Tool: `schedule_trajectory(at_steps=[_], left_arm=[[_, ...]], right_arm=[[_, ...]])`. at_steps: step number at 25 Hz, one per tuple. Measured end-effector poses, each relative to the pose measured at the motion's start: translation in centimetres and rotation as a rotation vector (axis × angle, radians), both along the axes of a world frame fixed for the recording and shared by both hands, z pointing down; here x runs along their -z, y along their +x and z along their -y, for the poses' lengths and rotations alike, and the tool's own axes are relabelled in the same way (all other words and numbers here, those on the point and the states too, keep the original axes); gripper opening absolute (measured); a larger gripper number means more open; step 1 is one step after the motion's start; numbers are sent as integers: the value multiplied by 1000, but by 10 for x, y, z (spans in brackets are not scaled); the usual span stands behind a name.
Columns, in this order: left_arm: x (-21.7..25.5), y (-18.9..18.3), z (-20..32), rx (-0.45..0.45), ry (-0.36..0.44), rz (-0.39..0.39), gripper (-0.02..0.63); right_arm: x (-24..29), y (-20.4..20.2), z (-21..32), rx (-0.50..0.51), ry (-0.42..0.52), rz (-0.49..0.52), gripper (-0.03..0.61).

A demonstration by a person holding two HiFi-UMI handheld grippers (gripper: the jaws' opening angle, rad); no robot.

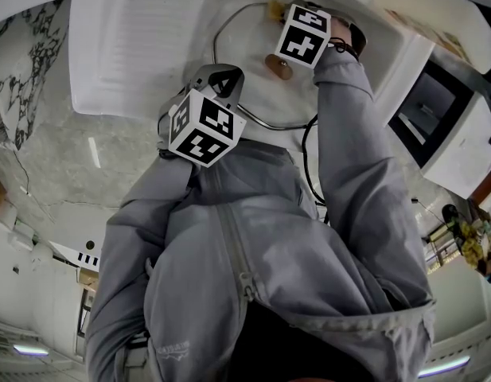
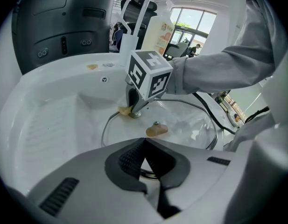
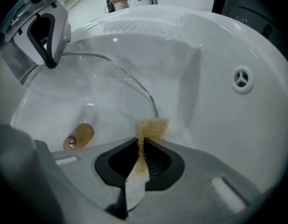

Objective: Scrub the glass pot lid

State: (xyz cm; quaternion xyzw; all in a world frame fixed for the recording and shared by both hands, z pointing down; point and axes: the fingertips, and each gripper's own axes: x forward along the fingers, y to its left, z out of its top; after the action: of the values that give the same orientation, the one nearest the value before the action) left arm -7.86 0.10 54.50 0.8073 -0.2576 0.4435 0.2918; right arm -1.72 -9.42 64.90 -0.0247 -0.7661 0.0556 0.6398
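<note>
Two clenched grippers work a glass pot lid (image 2: 183, 120) lying in a white sink (image 3: 218, 55).

The lid lies tilted in the sink basin, its metal rim ringing clear glass. The left gripper (image 2: 144, 143) sits at the rim's near edge, its dark ribbed fingers (image 2: 129, 158) pinched together with the rim caught between them. The right gripper (image 3: 140, 143) points steeply down at the opposite side of the lid, its jaws closed tight on a thin tan scrub pad (image 3: 151, 127); the pad's free end sticks out past the fingertips and meets the lid just beside the rim. The lid's small wooden knob (image 3: 80, 136) stands apart from both grippers, untouched.
</note>
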Motion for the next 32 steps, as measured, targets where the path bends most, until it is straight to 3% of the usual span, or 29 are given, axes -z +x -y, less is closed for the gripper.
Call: schedule_trajectory(at_steps=[32], left_arm=[[3, 4, -5, -42, 52, 17, 6]], right_arm=[[75, -12, -129, 145, -138, 5, 32]])
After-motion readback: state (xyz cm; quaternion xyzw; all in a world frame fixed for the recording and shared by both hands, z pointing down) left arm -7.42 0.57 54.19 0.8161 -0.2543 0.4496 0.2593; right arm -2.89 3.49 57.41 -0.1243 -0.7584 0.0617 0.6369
